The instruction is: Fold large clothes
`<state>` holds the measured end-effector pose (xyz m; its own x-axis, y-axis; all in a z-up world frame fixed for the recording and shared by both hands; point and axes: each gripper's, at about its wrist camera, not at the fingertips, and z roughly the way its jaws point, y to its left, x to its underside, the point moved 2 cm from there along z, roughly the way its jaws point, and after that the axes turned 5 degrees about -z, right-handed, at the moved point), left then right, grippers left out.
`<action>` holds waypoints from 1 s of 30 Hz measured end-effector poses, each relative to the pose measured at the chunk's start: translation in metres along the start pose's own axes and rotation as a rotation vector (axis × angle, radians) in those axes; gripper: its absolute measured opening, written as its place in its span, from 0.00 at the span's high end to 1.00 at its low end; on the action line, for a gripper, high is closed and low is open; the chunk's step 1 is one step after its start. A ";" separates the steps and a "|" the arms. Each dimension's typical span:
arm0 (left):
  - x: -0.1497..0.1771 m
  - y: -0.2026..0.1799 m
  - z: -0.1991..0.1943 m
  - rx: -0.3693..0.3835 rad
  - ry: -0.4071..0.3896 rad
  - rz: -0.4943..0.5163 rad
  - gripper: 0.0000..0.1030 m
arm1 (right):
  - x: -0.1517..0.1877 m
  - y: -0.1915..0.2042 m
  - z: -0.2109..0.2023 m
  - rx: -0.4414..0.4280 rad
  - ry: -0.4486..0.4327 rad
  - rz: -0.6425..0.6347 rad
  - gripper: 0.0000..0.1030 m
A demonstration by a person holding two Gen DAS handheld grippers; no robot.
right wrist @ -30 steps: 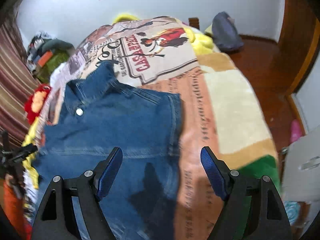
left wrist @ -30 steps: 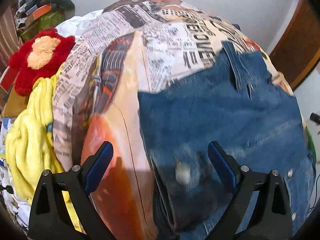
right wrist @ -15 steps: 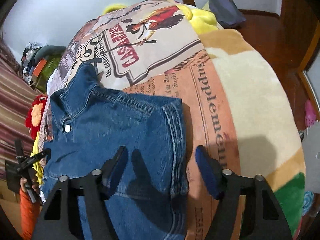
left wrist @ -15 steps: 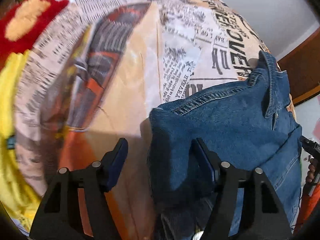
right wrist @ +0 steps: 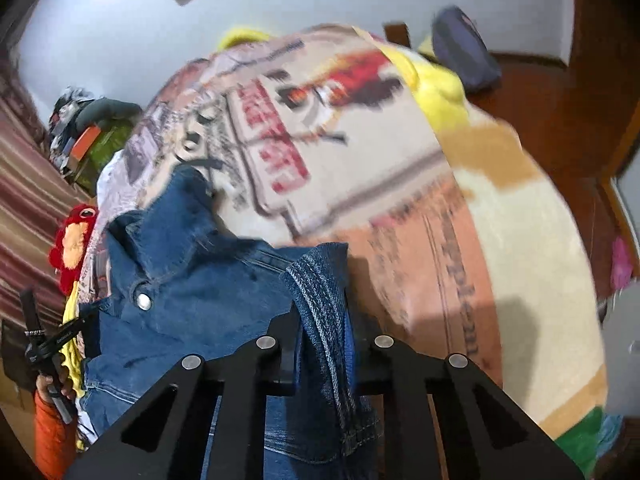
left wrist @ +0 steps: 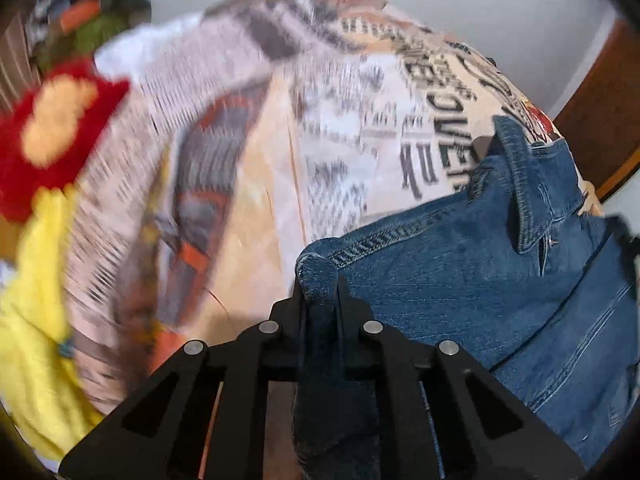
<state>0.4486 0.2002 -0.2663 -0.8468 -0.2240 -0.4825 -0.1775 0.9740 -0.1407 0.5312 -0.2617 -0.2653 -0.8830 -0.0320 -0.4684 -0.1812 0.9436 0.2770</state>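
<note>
A bed fills both views, covered by a newsprint-patterned blanket (left wrist: 360, 128), with a red plush toy (left wrist: 52, 128) and a yellow towel (left wrist: 36, 280) at its far-left edge and a white wall behind. The denim jacket (left wrist: 500, 280) lies on the blanket, collar pointing away toward the wall.

Both sets of fingers are clamped tight on denim — the left gripper (left wrist: 322, 292) pinches the jacket's left upper corner by the shoulder seam, and the right gripper (right wrist: 320, 300) pinches the opposite corner, the cloth bunched up between its fingers. In the right wrist view the other handset (right wrist: 48, 344) and an orange sleeve (right wrist: 50, 432) show beyond the jacket.

This looks like the grasp stage of a fold: corners secured, nothing carried over yet. The next move probably calls for lifting both corners together, evenly — keeping the edge taut — and bringing them toward the hem so the jacket halves cleanly without twisting.
</note>
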 end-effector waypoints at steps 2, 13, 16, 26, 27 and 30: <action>-0.010 0.003 -0.011 -0.007 -0.037 0.012 0.90 | -0.012 0.013 -0.008 0.012 -0.029 -0.041 0.88; -0.063 0.006 -0.060 -0.077 -0.224 0.055 0.90 | -0.077 0.088 -0.035 0.056 -0.199 -0.229 0.90; -0.075 0.014 -0.049 -0.118 -0.225 0.048 0.90 | -0.089 0.099 -0.025 0.092 -0.210 -0.258 0.90; -0.079 0.051 0.027 -0.149 -0.107 -0.031 0.89 | -0.092 0.064 0.060 0.179 -0.103 -0.213 0.89; -0.078 0.051 0.033 -0.153 -0.097 -0.031 0.88 | -0.091 0.060 0.066 0.184 -0.093 -0.211 0.89; -0.077 0.052 0.051 -0.184 -0.073 -0.023 0.87 | -0.086 0.049 0.086 0.210 -0.064 -0.211 0.89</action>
<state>0.5298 0.2661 -0.2808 -0.8041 -0.2416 -0.5432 -0.2905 0.9569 0.0044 0.6353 -0.1838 -0.2840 -0.8051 -0.2201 -0.5507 -0.2582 0.9660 -0.0085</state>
